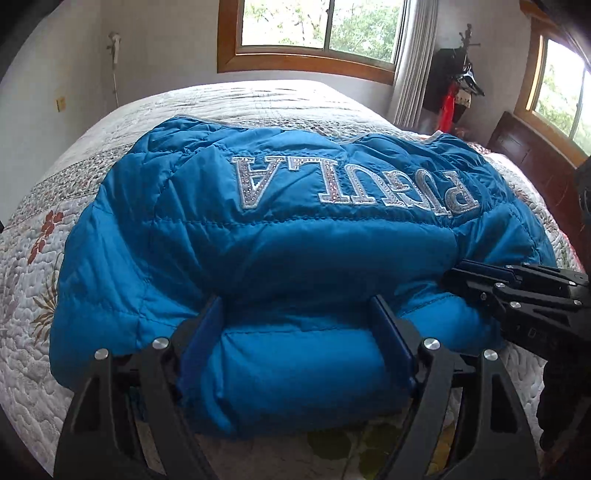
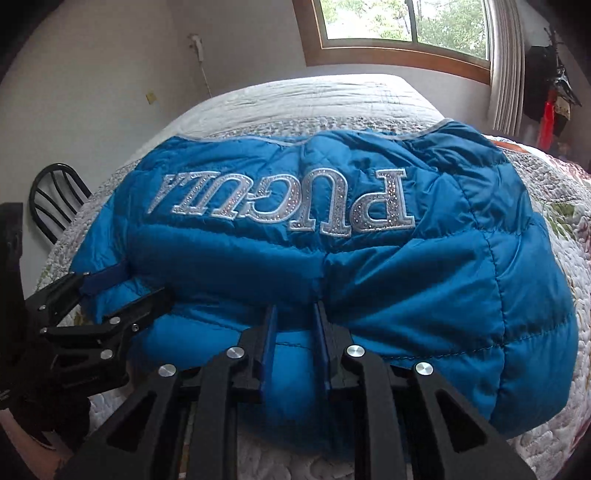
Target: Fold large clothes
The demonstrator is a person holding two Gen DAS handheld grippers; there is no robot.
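A blue quilted puffer jacket (image 1: 280, 236) with silver letters lies folded on the bed; it also fills the right wrist view (image 2: 332, 251). My left gripper (image 1: 297, 306) has its jaws wide apart around a thick fold of the jacket's near edge, and the fabric bulges between the pads. It shows in the right wrist view (image 2: 122, 291) at the left. My right gripper (image 2: 295, 314) has its jaws close together, pinching a fold of the jacket's near edge. It shows in the left wrist view (image 1: 465, 273) at the right, lying against the jacket.
The jacket lies on a bed with a white floral quilt (image 1: 33, 258). A black chair (image 2: 55, 199) stands beside the bed at the left. A dark wooden headboard (image 1: 532, 155) and hanging items (image 1: 458, 88) are at the right. Windows (image 1: 314, 26) are behind.
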